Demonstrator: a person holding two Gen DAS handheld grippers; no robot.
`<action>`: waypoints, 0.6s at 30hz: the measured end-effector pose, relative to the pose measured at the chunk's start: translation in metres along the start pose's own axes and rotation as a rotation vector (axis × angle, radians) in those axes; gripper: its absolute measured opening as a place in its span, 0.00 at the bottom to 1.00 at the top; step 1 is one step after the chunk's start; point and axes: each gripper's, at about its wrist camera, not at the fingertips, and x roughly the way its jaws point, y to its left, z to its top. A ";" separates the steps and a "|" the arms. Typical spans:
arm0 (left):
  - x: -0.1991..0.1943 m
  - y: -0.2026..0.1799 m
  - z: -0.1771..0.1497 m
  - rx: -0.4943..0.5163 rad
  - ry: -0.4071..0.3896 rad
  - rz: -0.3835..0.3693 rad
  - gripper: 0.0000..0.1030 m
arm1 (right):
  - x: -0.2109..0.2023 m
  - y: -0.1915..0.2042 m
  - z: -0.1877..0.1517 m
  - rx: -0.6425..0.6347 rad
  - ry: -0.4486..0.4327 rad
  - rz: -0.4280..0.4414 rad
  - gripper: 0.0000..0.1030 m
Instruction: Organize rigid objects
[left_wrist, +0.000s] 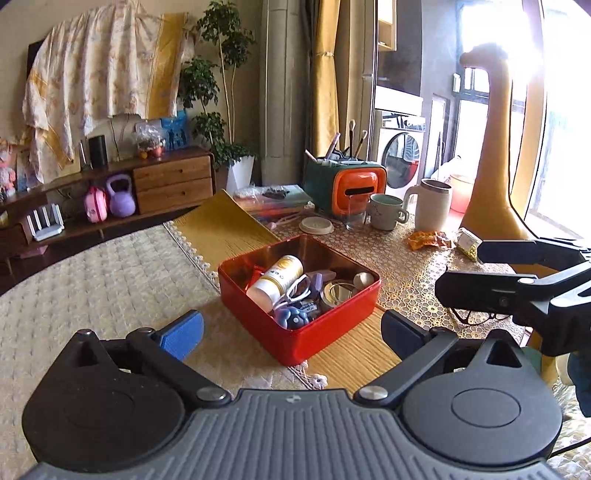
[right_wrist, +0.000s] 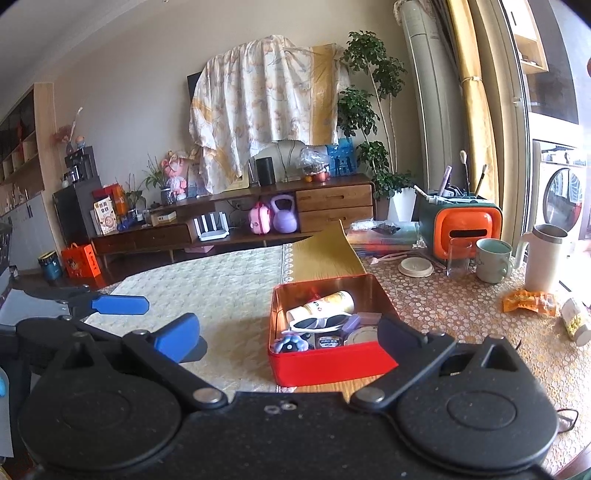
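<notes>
Ahead at twelve o'clock, we are facing the red box of small items on the table, both left gripper and right gripper gaping wide, gripping nothing.

Glossy red metal tin, matt quilted cloth, smooth wood tabletop.

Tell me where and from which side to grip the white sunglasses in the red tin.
Grip the white sunglasses at the bridge between the lenses, coming straight down from above. They lie flat on top of the clutter, and the red tin walls block any sideways approach.
</notes>
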 end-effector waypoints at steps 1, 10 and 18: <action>-0.001 -0.001 0.000 0.000 -0.002 -0.001 1.00 | -0.001 -0.001 -0.001 0.003 -0.001 -0.002 1.00; -0.003 -0.004 0.000 -0.007 -0.004 0.003 1.00 | -0.006 -0.002 -0.004 0.031 -0.001 -0.017 1.00; -0.005 -0.004 -0.001 0.001 0.000 0.017 1.00 | -0.006 -0.002 -0.006 0.051 0.004 -0.022 1.00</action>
